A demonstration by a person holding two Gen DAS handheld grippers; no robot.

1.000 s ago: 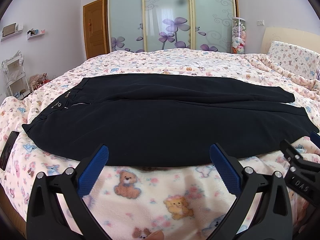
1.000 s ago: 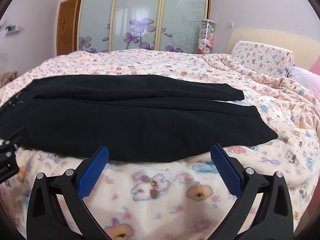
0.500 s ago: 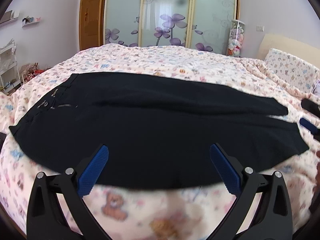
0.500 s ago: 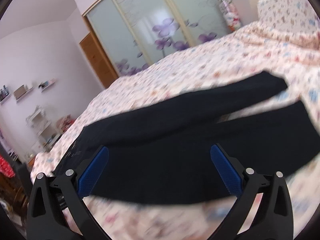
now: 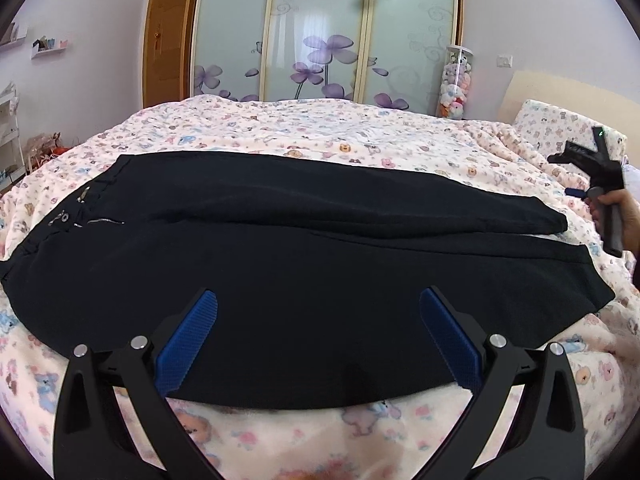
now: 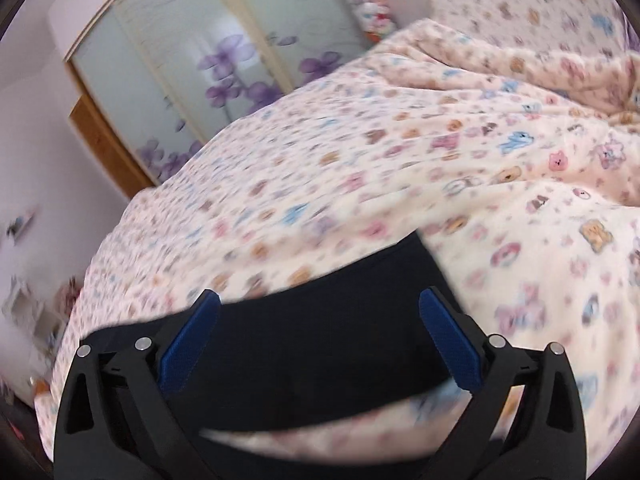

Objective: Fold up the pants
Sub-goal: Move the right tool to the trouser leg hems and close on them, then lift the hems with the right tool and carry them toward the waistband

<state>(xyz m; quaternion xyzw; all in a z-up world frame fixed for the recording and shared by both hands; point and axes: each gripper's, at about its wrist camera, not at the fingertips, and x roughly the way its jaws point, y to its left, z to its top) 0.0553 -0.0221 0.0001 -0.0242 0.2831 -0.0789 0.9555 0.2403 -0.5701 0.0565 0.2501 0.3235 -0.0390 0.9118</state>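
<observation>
Black pants (image 5: 304,248) lie flat across the bed, waistband with zipper at the left, leg ends at the right, one leg over the other. My left gripper (image 5: 318,336) is open and empty, just above the near edge of the pants at mid-length. My right gripper (image 6: 320,340) is open and empty, tilted over the leg end of the pants (image 6: 320,320). The right wrist view is blurred. In the left wrist view the right gripper (image 5: 600,184) shows at the far right, held in a hand beyond the leg ends.
The bed is covered by a pink blanket (image 5: 320,136) with a bear print. A pillow (image 5: 560,128) and headboard are at the right. A sliding wardrobe (image 5: 324,32) and a wooden door stand behind the bed. Shelves stand at the left wall.
My left gripper has moved forward over the near edge of the pants. My right gripper has swung to the right, to the leg ends, and tilted; its view has turned toward the pillow side.
</observation>
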